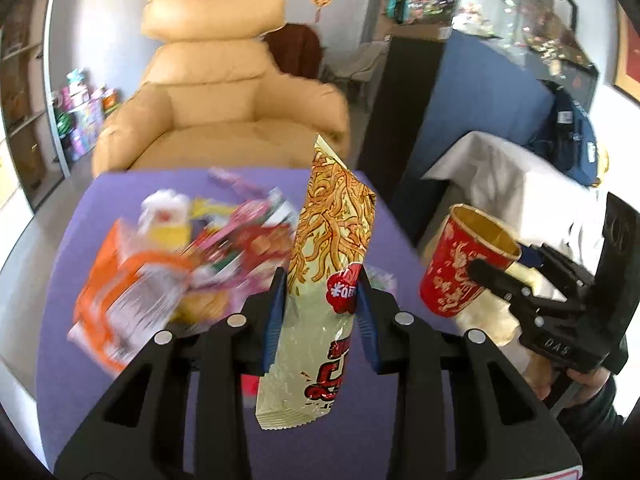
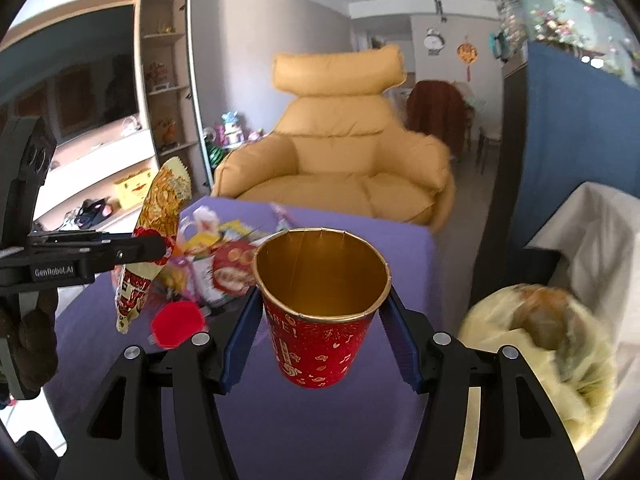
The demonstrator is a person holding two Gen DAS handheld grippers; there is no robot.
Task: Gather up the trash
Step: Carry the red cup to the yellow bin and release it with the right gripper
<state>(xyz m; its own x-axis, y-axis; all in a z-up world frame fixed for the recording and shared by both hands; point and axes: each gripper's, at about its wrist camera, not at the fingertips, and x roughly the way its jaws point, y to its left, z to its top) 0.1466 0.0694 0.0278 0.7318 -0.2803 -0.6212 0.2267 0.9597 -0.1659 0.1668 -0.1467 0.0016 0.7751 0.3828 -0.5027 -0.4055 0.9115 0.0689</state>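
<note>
Purple tabletop [image 1: 68,280] filled the foreground, its far edge meeting a tan armchair [image 1: 224,92] and its right edge dropping to a gap beside a white-draped bin [image 2: 592,240]. At left on the table lay a blurred pile of wrappers [image 1: 160,264], reaching close to the left edge; the near part of the surface was bare. Left gripper [image 1: 320,300] was lifted clear of the table, jaws partly closed and pressed on a tall noodle-printed snack bag [image 1: 332,232] standing upright between them. Right gripper [image 2: 320,312] was off the table's right side, jaws wide and clamped on a red paper cup [image 2: 320,320], gold-lined, mouth up, above a yellowish bag [image 2: 540,336] of waste
</note>
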